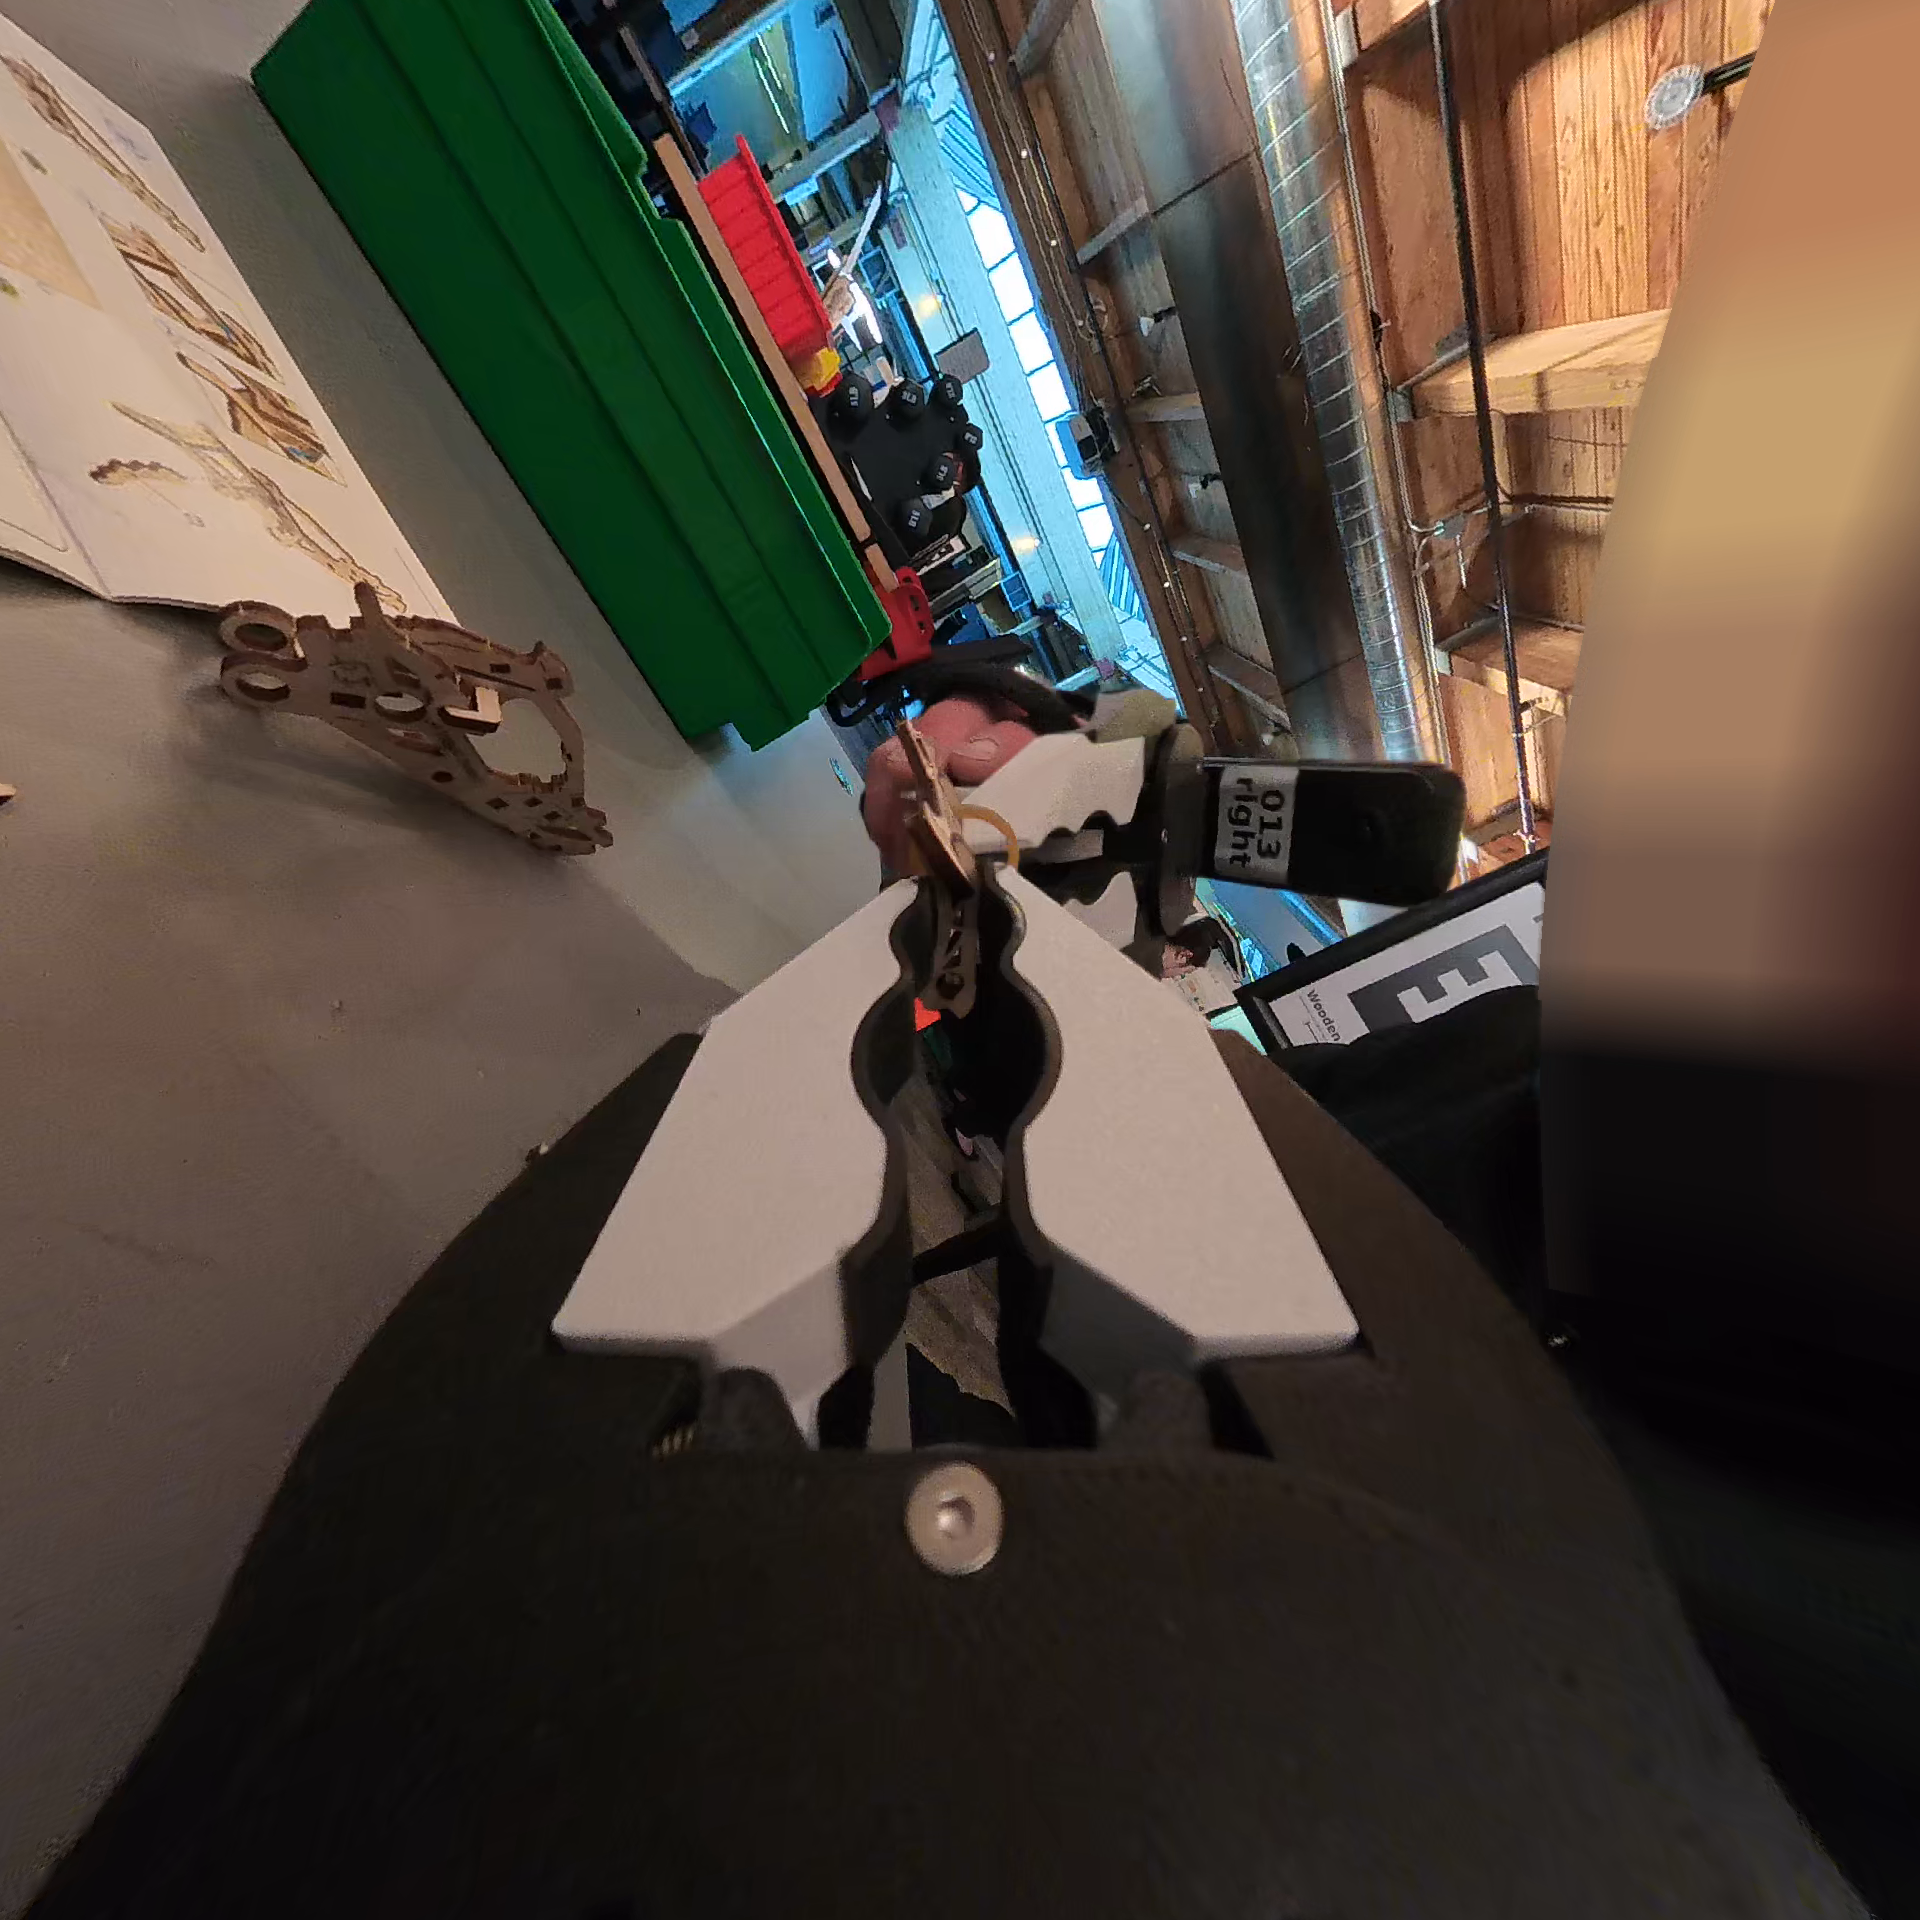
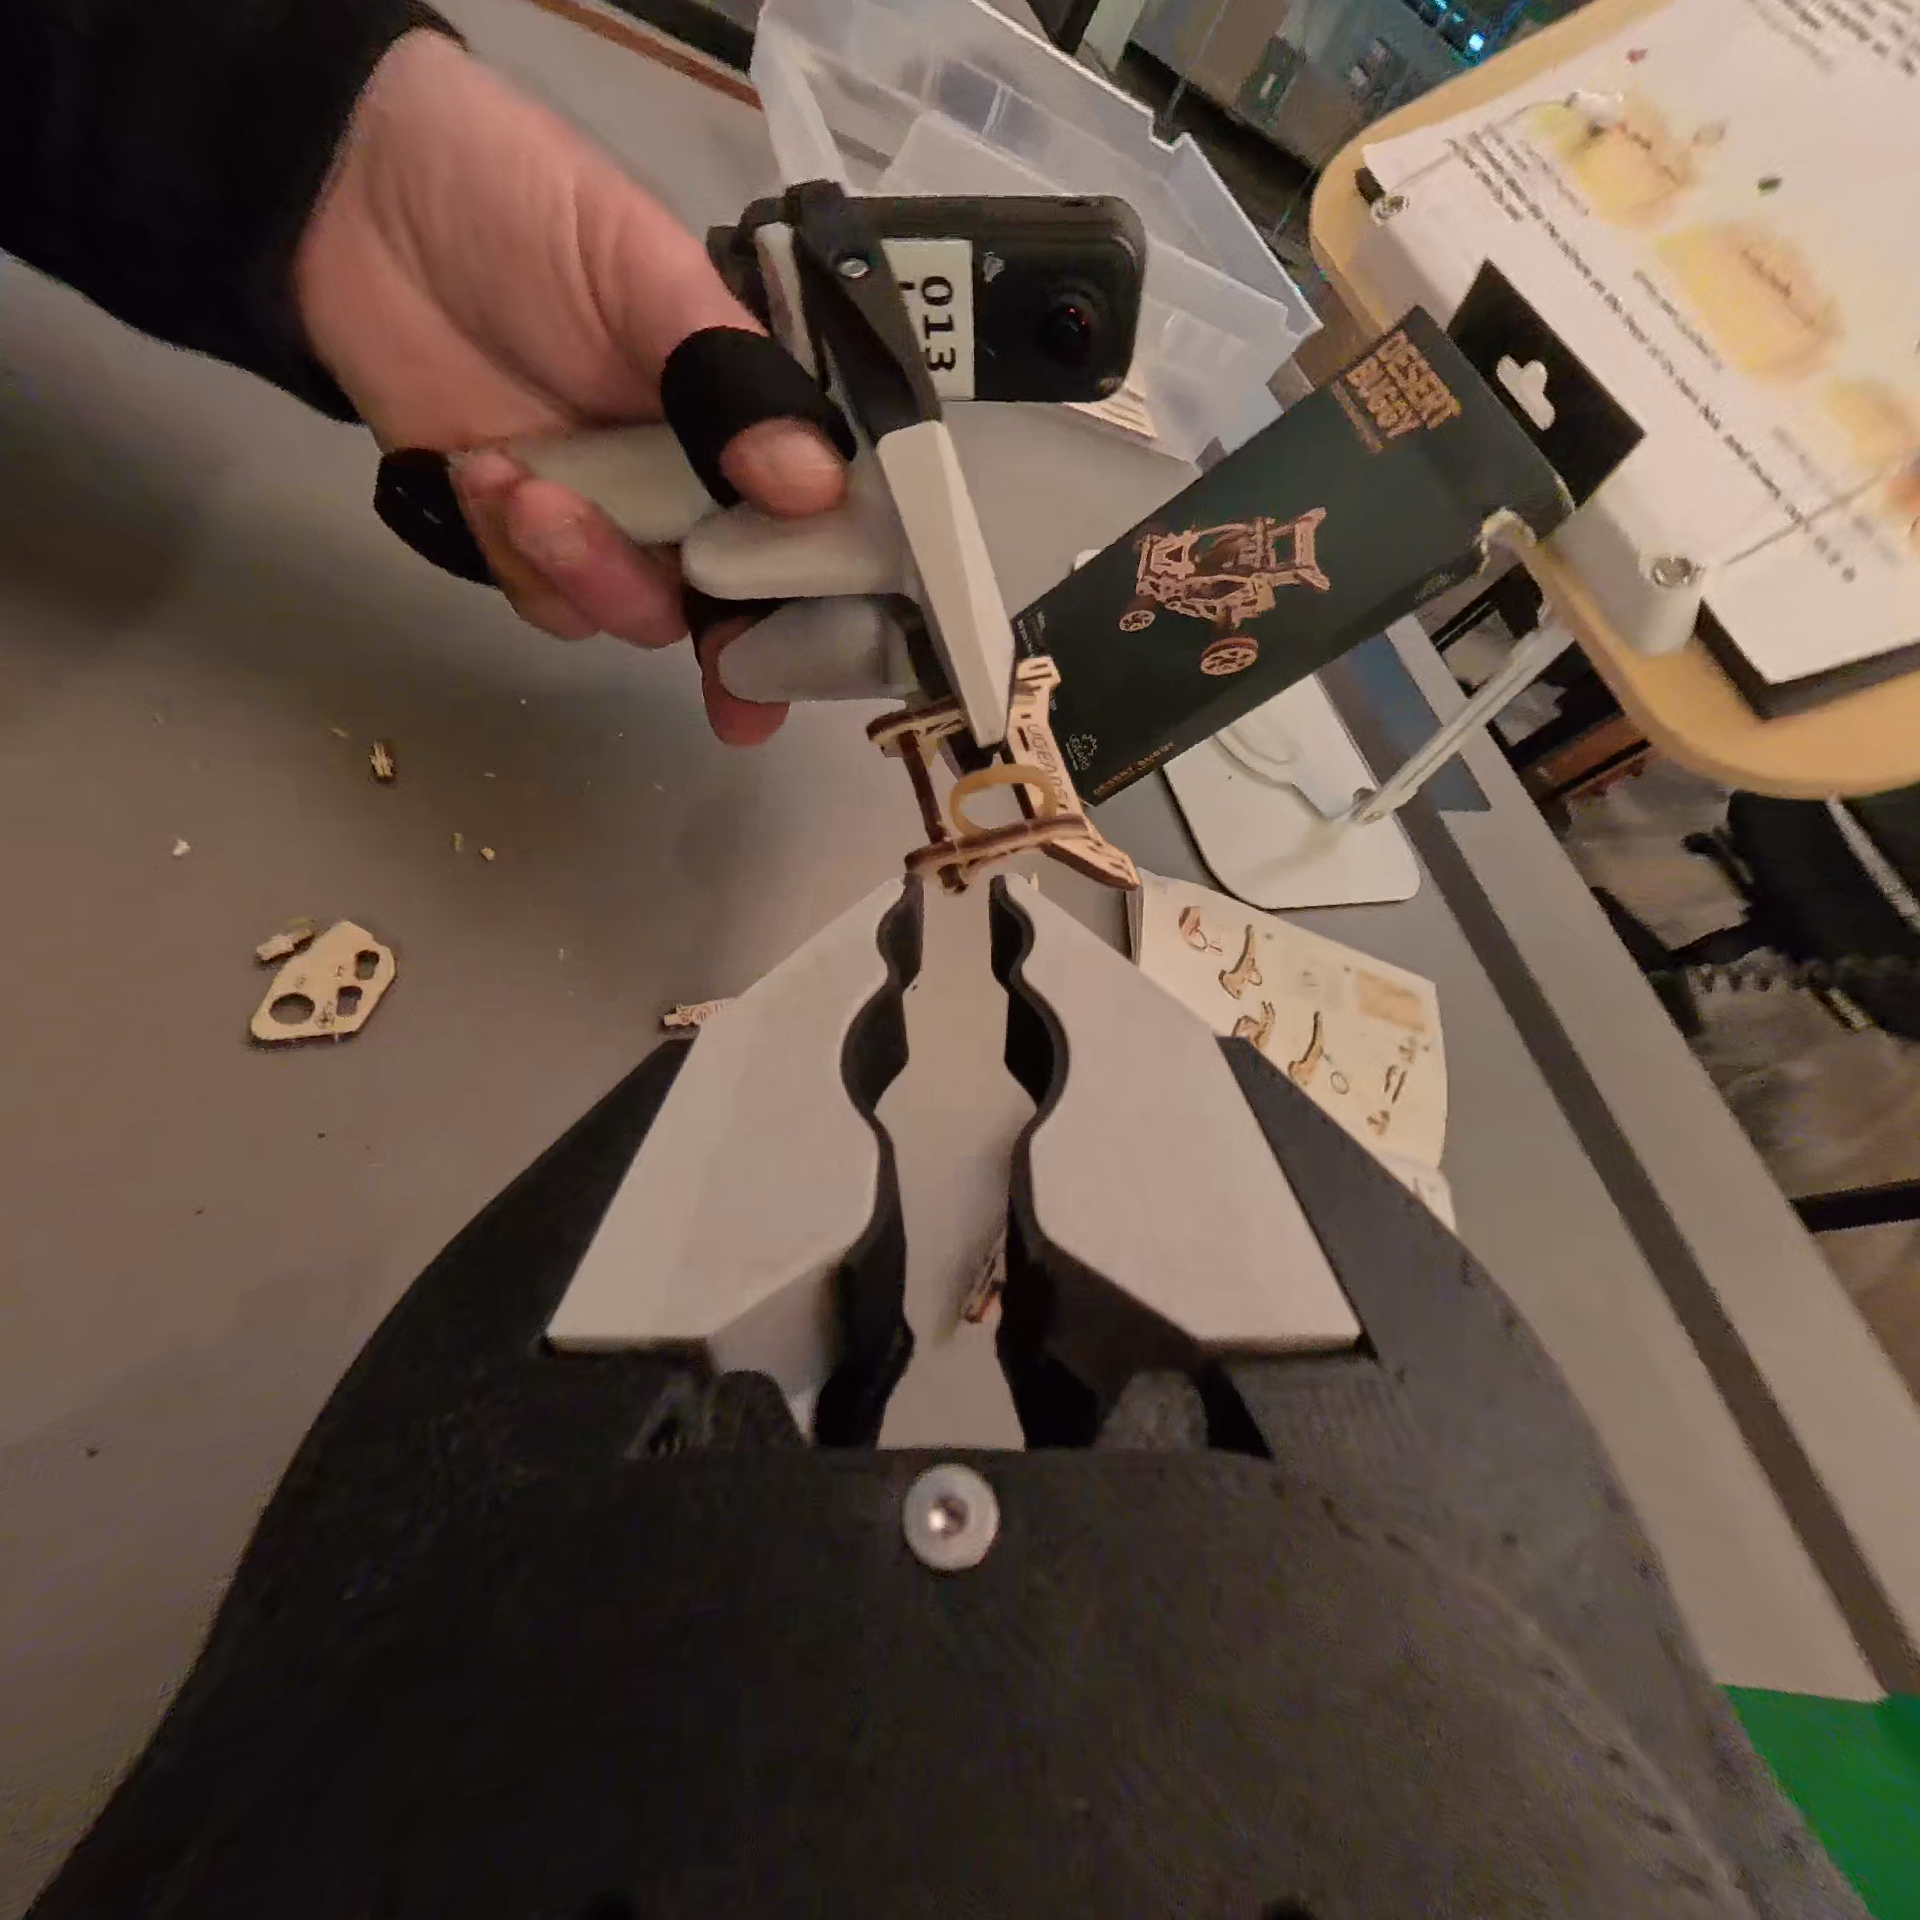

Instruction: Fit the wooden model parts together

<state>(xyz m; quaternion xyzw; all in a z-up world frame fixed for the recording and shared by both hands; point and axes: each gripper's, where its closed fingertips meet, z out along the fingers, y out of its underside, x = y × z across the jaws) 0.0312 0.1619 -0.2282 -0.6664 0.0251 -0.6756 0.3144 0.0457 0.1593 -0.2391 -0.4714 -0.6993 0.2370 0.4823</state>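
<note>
Above the table, both grippers pinch one small wooden subassembly: left gripper clenched on top, right gripper clamped below. Twisting apart could snap its thin tabs or fling the rubber band.

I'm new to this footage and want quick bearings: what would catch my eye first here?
First, the small wooden sub-assembly with a rubber band, held in mid-air between the left hand-held gripper and the right hand-held gripper, both pinching it. Next, the bright green bin at the table's far side, with a larger wooden frame piece lying in front of it beside the instruction sheet.
</note>
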